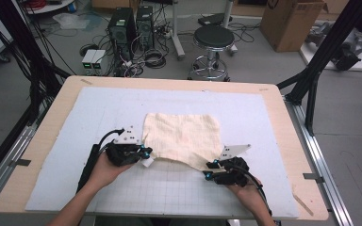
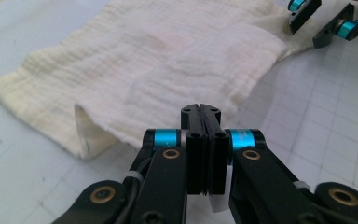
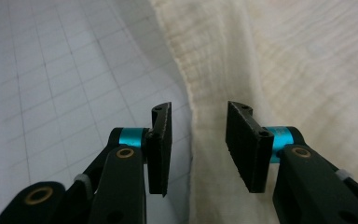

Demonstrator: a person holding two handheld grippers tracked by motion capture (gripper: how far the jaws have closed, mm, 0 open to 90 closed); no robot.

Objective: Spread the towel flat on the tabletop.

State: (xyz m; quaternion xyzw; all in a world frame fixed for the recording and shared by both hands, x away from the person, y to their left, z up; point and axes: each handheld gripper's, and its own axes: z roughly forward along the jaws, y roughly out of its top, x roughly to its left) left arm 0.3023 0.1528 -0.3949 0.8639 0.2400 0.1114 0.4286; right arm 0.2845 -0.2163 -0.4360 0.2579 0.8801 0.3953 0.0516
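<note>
A cream muslin cloth (image 1: pixel 181 136) lies spread on the white grid mat (image 1: pixel 99 113), mid-table. My left gripper (image 1: pixel 143 153) is at the cloth's near left corner. In the left gripper view its jaws (image 2: pixel 200 112) are pressed together on the cloth (image 2: pixel 168 60), and the pinched edge is lifted into a small fold. My right gripper (image 1: pixel 209 169) is at the near right corner. In the right gripper view it (image 3: pixel 198 126) stands open, with the cloth's hem (image 3: pixel 191 93) running between the pads without being pressed. The right gripper's fingertips (image 2: pixel 326 18) also appear far off in the left gripper view.
The mat covers a wooden table (image 1: pixel 283 122) with bare edges all round. Beyond the far edge are a black stool (image 1: pixel 213 40), computer towers (image 1: pixel 122 26) with tangled cables and a cardboard box (image 1: pixel 292 21). Black frame posts (image 1: pixel 320 61) rise at both sides.
</note>
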